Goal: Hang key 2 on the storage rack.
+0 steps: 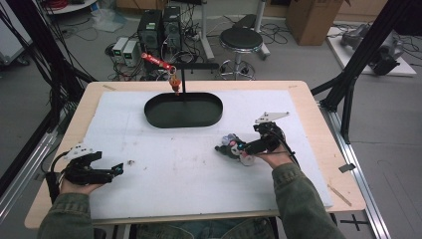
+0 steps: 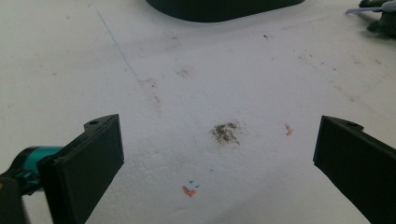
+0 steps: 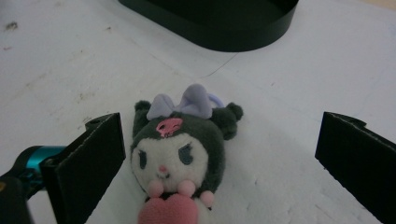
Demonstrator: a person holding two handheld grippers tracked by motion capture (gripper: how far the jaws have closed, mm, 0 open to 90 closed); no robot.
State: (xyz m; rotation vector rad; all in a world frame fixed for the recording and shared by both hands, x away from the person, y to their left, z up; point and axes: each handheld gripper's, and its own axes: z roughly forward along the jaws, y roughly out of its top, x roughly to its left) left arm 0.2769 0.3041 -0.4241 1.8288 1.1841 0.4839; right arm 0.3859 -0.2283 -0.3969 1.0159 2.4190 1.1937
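Table (image 1: 318, 149): pale wood-look edge, smooth. White mat (image 1: 174, 164) over it: matt, slightly grainy, foam-like, with scuffs and a dark smudge (image 2: 226, 132) toward the near left corner. Black oval tray (image 1: 183, 110) near the far edge: smooth, low-sheen wall, apparently plastic. Plush toy (image 3: 180, 154): soft fuzzy cloth, with a lilac fabric bow. Right hand-held gripper (image 3: 219, 163): jaws faced in flat matt black, with a glossy teal part beside one. Sleeve (image 1: 298, 194): coarse green woven cloth.

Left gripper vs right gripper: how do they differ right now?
The right gripper has a plush toy lying between its jaws; the left gripper has only stained white mat between its jaws. On the table, the right gripper sits nearer the black oval tray than the left. Both are open and hand-held.
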